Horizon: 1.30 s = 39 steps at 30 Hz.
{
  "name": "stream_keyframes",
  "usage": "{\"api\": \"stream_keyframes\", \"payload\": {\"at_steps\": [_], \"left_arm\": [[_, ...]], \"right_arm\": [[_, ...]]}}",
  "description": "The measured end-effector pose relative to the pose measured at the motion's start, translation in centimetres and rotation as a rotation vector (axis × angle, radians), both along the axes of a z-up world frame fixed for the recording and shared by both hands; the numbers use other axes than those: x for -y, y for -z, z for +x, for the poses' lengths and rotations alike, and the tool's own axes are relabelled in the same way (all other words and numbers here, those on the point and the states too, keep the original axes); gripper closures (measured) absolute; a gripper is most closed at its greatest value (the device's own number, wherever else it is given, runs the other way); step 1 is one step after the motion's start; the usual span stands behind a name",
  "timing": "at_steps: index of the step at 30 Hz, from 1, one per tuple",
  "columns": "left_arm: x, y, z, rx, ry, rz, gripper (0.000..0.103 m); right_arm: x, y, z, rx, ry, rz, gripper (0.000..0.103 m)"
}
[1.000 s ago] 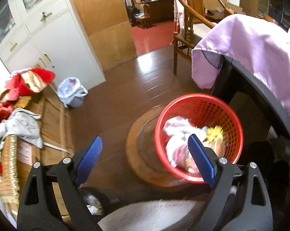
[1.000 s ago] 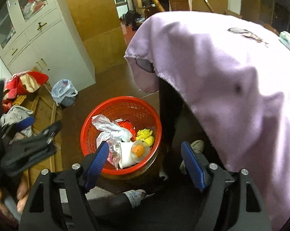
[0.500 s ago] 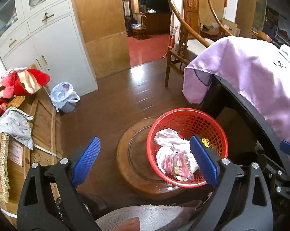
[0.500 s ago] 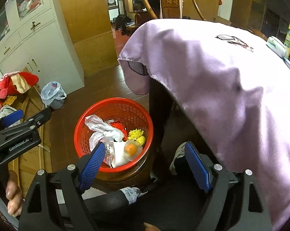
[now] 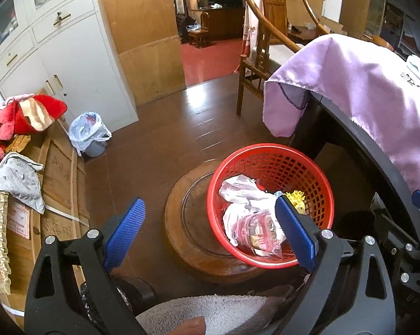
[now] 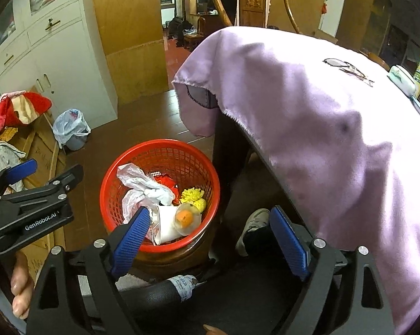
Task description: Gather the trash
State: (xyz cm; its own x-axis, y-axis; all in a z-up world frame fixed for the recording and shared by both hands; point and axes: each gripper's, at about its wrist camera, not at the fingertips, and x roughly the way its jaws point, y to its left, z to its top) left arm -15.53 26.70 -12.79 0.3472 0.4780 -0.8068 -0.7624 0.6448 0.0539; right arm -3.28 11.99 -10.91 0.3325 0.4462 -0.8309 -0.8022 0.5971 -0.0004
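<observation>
Trash (image 6: 159,198) heaped in red basket (image 6: 112,178), upright on stool. Right gripper (image 6: 210,237) just opening wide, empty; left gripper (image 5: 210,231) wide, empty.

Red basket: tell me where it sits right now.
The red basket sits on a round wooden stand on the floor, beside the dark table draped in the purple cloth; lower centre-left in the right wrist view.

basket (image 6: 112,173) base hidden (by trash), tablecloth (image 6: 335,139) cropped
</observation>
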Motion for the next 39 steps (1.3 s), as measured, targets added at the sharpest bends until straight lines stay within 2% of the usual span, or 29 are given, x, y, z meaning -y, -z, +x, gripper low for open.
{"api": "stream_keyframes", "payload": {"at_steps": [39], "left_arm": [[0.19, 0.26, 0.38, -0.017, 0.018, -0.008, 0.012]], "right_arm": [[0.09, -0.05, -0.28, 0.004, 0.001, 0.007, 0.016]]}}
